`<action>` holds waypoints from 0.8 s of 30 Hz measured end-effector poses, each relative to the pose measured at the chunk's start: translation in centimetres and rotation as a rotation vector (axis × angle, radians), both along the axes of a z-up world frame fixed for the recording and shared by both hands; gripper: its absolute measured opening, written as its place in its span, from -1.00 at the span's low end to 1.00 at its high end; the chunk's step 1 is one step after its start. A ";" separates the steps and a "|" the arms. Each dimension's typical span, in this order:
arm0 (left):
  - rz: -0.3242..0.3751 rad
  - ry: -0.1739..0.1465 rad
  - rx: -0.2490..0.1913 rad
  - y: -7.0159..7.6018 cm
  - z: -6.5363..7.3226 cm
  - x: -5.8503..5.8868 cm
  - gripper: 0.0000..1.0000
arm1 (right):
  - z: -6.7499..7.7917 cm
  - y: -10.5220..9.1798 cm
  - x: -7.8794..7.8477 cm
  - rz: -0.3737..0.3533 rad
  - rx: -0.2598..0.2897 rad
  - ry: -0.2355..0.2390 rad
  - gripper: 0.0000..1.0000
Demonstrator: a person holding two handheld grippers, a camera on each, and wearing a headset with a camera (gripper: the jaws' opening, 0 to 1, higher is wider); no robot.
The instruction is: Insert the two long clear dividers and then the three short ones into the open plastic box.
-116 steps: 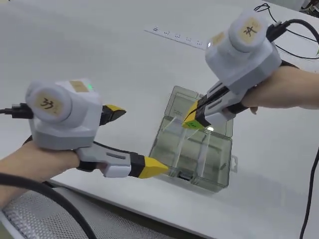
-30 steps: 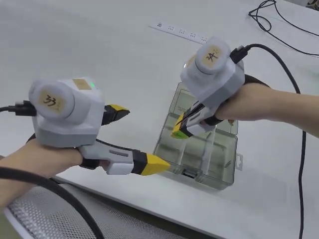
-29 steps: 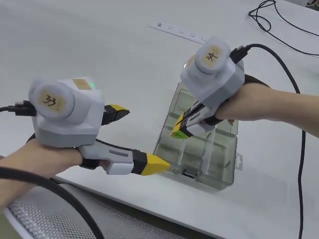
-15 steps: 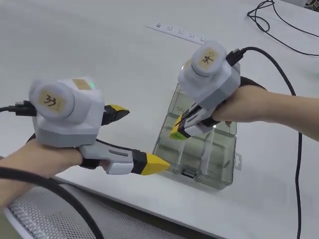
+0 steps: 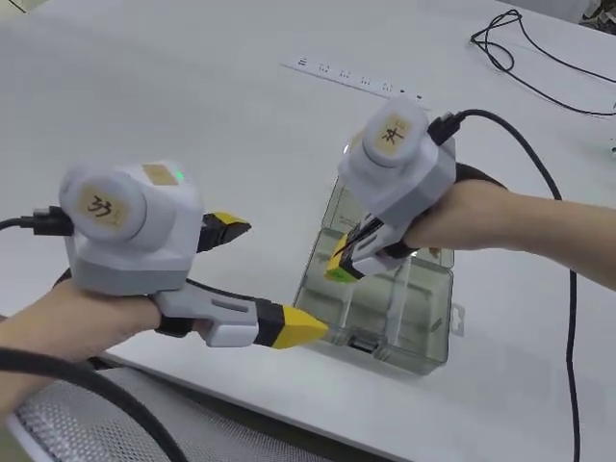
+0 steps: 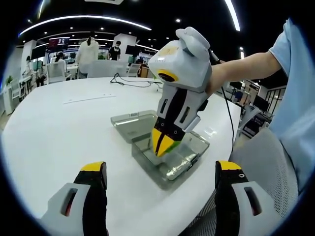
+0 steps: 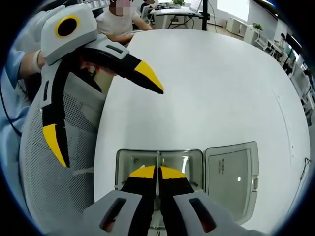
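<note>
left gripper (image 5: 266,279): jaws spread wide with nothing between them; we see it held at the near-left corner of the box, pointing across its front
left lower tip: just beside the box's front wall; we can't tell whether it touches
right gripper (image 7: 158,171): above the box with its tips dipped inside, jaws pinched together on the top edge of a thin clear divider
clear divider (image 7: 158,160): upright in the box; in the right gripper view it runs from the tips straight to the far wall; we can't tell if it's a long or a short one
box (image 5: 423,339): open on the white table (image 5: 173,87), near its front edge
lid (image 7: 231,177): hinged back and lying flat on the table beside the tray
other dividers (image 5: 397,298): clear and standing inside the box; we can't get a count
far side of the table: power strip (image 5: 351,77) and a looped black cable (image 5: 520,38), both well apart from the box
</note>
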State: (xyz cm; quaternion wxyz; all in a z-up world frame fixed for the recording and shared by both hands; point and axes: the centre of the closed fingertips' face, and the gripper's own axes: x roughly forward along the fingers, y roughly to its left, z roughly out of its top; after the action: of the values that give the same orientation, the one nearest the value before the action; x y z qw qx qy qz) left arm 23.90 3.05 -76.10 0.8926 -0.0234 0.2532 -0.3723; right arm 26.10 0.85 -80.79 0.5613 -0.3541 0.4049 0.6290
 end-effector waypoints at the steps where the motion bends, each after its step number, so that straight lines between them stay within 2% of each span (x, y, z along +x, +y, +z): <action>1: 0.000 0.001 0.001 0.0 0.0 0.0 0.86 | 0.0 0.0 0.0 -0.002 0.000 0.001 -0.94; 5: -0.003 0.001 0.007 0.0 0.1 0.2 0.86 | 0.1 -0.1 -0.5 0.024 0.014 0.002 -0.89; 10: -0.002 0.002 0.010 0.1 0.1 0.3 0.86 | 0.7 -0.1 -0.9 0.039 0.053 -0.014 -0.59; 12: -0.003 0.005 0.010 0.2 0.0 0.3 0.86 | 1.2 0.2 -1.0 0.035 0.094 -0.002 -0.43; 16: -0.004 0.008 0.012 0.1 0.0 0.2 0.86 | 2.1 0.1 -0.5 0.032 0.145 -0.031 -0.22; 18: -0.004 0.007 0.011 0.1 0.0 0.3 0.86 | 2.4 0.0 -0.1 0.010 0.170 -0.037 -0.01; 24: -0.001 0.005 0.013 0.1 0.3 0.4 0.86 | 3.0 -0.4 0.5 0.003 0.245 -0.069 0.53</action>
State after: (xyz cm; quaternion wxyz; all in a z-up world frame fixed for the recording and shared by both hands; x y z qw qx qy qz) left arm 24.29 3.18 -75.82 0.8919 -0.0186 0.2577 -0.3712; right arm 26.61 0.43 -77.84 0.6132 -0.3048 0.3049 0.6619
